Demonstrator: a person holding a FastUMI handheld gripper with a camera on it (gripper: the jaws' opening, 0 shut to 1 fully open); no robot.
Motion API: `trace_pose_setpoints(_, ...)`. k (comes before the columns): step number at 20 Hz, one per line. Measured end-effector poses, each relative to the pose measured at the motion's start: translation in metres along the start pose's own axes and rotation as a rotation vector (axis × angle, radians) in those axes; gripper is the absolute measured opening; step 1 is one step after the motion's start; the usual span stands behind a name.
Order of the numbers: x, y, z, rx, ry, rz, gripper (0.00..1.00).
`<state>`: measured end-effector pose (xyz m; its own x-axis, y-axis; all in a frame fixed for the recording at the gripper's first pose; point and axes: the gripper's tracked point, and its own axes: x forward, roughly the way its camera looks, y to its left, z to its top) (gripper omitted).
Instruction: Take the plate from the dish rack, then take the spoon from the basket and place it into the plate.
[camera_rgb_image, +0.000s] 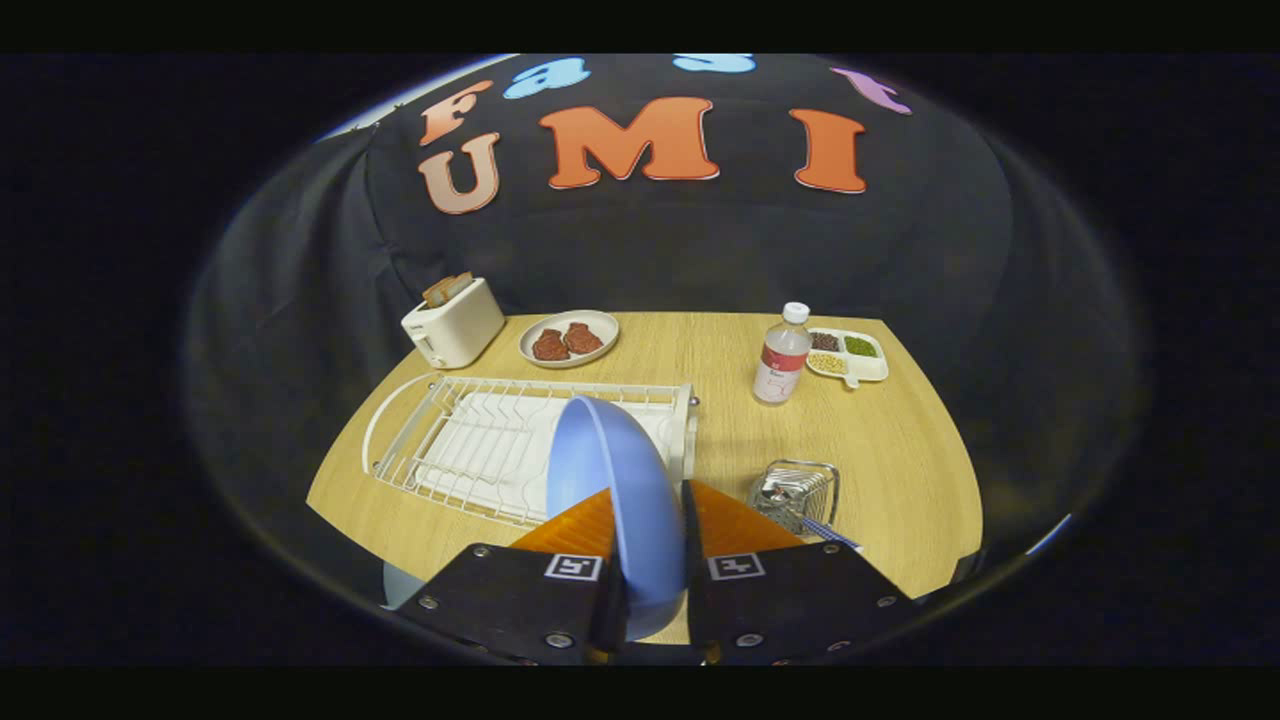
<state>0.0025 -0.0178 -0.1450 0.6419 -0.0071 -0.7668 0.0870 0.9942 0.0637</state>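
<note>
A light blue plate stands on edge between my two fingers, lifted above the table. My gripper is shut on the plate's rim. Behind and to the left of the plate lies the white wire dish rack with no dishes in it. To the right of my fingers sits a small wire basket holding a spoon whose patterned handle sticks out toward the table's near edge.
A white toaster with bread stands at the back left. A plate with meat pieces, a bottle and a divided tray of beans line the back. Bare wooden table lies right of the rack.
</note>
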Motion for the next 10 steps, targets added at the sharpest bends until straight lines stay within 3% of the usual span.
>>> trace_pose_setpoints(10, -0.009, -0.011, -0.107, 0.244, 0.001, 0.168, 0.24)
